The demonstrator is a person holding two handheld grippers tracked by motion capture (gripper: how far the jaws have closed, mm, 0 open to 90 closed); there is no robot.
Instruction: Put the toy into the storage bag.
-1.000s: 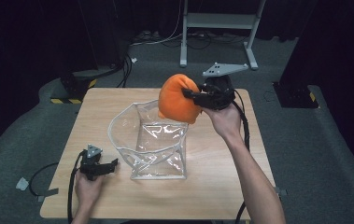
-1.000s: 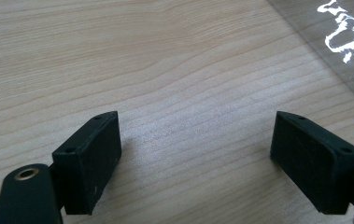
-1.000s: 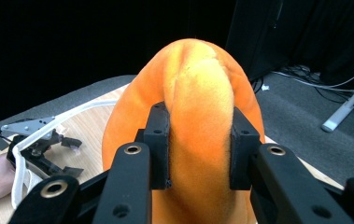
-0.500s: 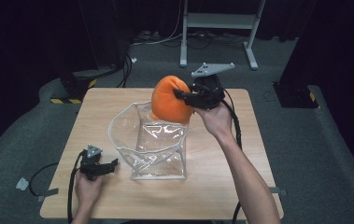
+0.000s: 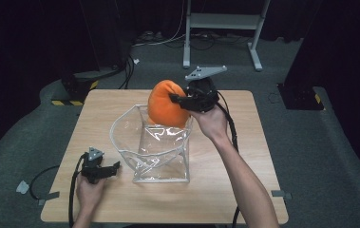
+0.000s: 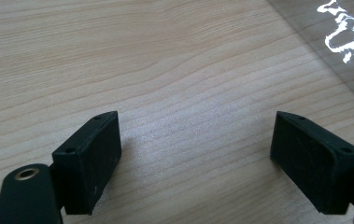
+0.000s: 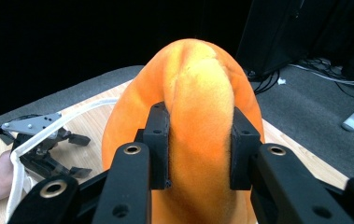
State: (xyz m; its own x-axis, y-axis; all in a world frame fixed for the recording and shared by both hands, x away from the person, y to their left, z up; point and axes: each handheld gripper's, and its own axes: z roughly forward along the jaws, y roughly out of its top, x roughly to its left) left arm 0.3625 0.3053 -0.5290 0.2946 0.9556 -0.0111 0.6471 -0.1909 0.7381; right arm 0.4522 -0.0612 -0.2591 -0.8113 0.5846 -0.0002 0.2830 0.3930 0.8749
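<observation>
An orange plush ball (image 5: 165, 103) hangs over the far rim of a clear plastic bag (image 5: 161, 149) with a white rim that stands open on the wooden table (image 5: 244, 156). My right gripper (image 5: 175, 99) is shut on the orange plush ball (image 7: 198, 107), its jaws pinching a fold of the fabric. My left gripper (image 5: 116, 166) rests on the table just left of the bag, jaws wide open with nothing between them (image 6: 195, 149). A corner of the bag (image 6: 347, 42) shows at the upper right of the left gripper view.
A metal stand (image 5: 225, 28) and cables (image 5: 130, 66) lie on the dark floor beyond the table. The left gripper (image 7: 48, 140) and the bag's white rim (image 7: 20, 154) appear at lower left in the right gripper view.
My right gripper has carried the orange plush ball leftward toward the bag's opening. The left gripper has stayed put.
</observation>
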